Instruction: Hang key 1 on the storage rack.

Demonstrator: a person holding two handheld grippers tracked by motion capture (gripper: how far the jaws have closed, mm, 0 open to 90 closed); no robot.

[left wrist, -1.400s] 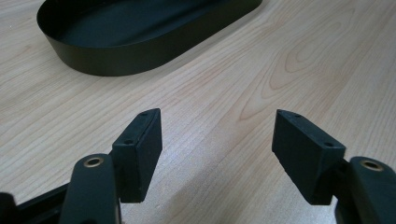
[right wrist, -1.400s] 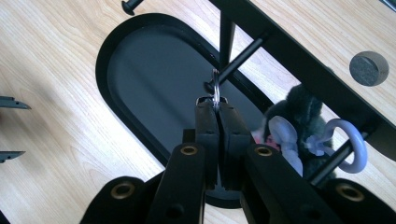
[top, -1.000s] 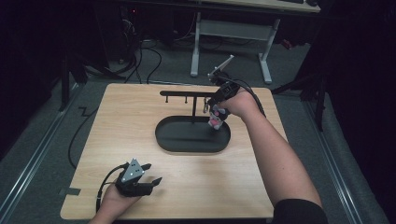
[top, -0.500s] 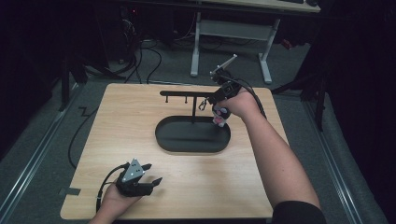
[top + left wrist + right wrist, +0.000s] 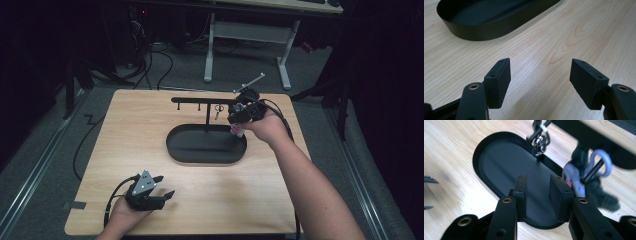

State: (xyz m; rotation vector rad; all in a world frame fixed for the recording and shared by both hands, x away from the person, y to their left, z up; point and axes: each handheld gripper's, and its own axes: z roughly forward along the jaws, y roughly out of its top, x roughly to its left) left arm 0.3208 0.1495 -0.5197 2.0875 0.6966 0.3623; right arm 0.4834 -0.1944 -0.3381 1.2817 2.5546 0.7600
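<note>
Item under work: a fuzzy dark keychain charm (image 5: 596,192) with a pale lilac clip ring (image 5: 602,161), hung on a peg of the black hanger rack (image 5: 200,100); it sits at the rack's right end, above the right rim of the oval tray (image 5: 206,145).
Neighbouring item: a small metal key ring (image 5: 541,138) on the next peg along, apart from the charm; it also shows in the high view (image 5: 218,109).
Right gripper (image 5: 537,192): released; its jaws have just been opening, with nothing between them but the tray floor beyond; the charm lies just to the right of its right jaw, not pressed by either pad; in the high view it is held close against the rack's right end (image 5: 239,114).
Left gripper (image 5: 540,75): jaws apart and empty; resting on the bench (image 5: 320,200) near its front edge (image 5: 150,192), well apart from the rack.
Handling, weight: judged very light; a plush body with a thin ring.
Handling, stiffness: the fuzz is soft and will squash under the pads; the ring looks stiff and smooth, so likely slippery.
Handling, behaviour: free to swing on its peg; a knock could set it rocking or slide it off.
Where to take hold: across the plush body, below the ring; the pads would bite well there; the ring itself is a narrow, poor target.
Risk: the peg and the rack bar stand close to the charm; a wide approach may strike them.
Image quality: the charm is blurred in the right gripper view; finer detail cannot be told.
</note>
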